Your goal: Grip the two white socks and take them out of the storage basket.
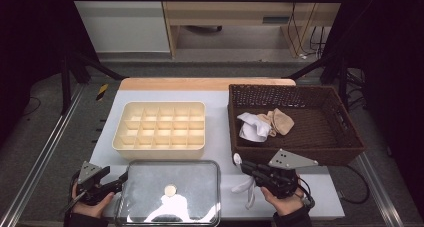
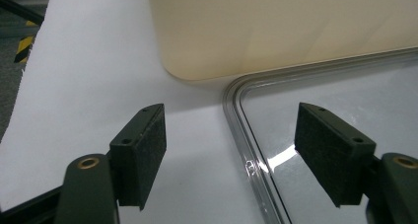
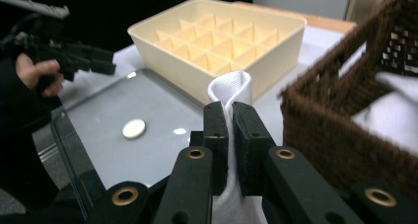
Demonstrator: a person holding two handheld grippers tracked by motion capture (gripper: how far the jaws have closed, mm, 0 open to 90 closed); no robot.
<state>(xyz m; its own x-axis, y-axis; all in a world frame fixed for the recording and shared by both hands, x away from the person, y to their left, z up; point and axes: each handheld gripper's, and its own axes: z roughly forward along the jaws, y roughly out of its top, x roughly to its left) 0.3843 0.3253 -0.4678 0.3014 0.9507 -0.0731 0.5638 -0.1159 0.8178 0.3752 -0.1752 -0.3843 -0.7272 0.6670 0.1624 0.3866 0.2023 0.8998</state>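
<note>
Right gripper [image 3: 229, 130] clamps one white sock [image 3: 231, 88]; left gripper [image 2: 229, 157] open; perhaps two socks [image 1: 264, 124] in basket [image 1: 350, 146].

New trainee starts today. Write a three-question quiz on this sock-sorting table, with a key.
1. True or false: the right gripper is shut on a white sock.
2. What lies in the brown wicker basket? A) a white and a beige sock B) a cup C) nothing
3. Which thing lies just ahead of the left gripper, its jaws apart?

Key: 1 true. 2 A: white sock in the basket, beige sock. 3 the clear lid, in front of the cream divided box.
</note>
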